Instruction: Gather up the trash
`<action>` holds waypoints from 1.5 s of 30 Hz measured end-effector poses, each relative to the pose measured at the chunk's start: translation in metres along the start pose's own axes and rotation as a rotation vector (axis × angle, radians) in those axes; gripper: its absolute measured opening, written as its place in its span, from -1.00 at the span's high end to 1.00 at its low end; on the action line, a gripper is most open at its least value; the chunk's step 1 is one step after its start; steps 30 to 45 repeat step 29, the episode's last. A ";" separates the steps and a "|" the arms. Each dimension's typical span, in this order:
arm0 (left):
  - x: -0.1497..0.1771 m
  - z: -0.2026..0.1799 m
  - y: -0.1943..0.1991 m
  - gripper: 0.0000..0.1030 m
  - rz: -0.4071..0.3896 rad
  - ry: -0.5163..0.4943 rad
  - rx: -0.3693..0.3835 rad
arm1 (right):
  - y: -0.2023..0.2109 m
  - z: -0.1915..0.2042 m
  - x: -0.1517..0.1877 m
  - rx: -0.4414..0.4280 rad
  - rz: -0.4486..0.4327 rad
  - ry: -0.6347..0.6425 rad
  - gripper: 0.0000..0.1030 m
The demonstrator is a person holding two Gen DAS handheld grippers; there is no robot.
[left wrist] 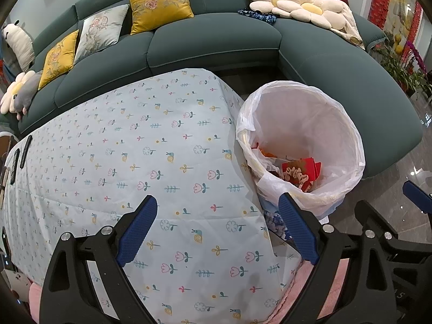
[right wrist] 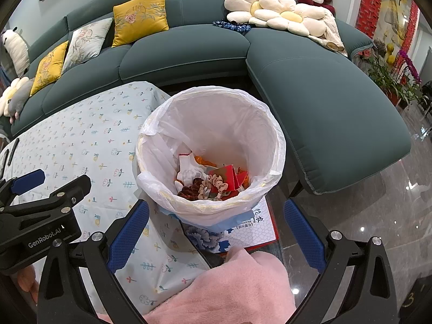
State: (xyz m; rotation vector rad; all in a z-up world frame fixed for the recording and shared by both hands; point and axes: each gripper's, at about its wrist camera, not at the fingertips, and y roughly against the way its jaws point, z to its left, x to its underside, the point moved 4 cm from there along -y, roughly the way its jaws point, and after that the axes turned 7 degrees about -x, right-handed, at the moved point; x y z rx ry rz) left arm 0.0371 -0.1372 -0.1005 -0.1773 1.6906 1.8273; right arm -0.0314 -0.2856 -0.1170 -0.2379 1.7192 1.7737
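White-lined bin (right wrist: 213, 145) holds trash (right wrist: 216, 181); tongs empty.

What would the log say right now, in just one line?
left gripper: open, empty, over tablecloth | right gripper: open, empty, facing trash bin | bin: lined, red paper scraps inside

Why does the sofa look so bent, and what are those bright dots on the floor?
Both wrist views are fisheye: the sofa bows and the corners go black. In the right wrist view, the glossy floor reflects ceiling lights as small glare spots. The trash bin stays sharp and evenly lit in both.
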 end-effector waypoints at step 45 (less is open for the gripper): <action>0.002 0.001 -0.004 -0.69 -0.001 -0.015 0.008 | -0.004 -0.005 0.005 0.007 0.012 -0.007 -0.87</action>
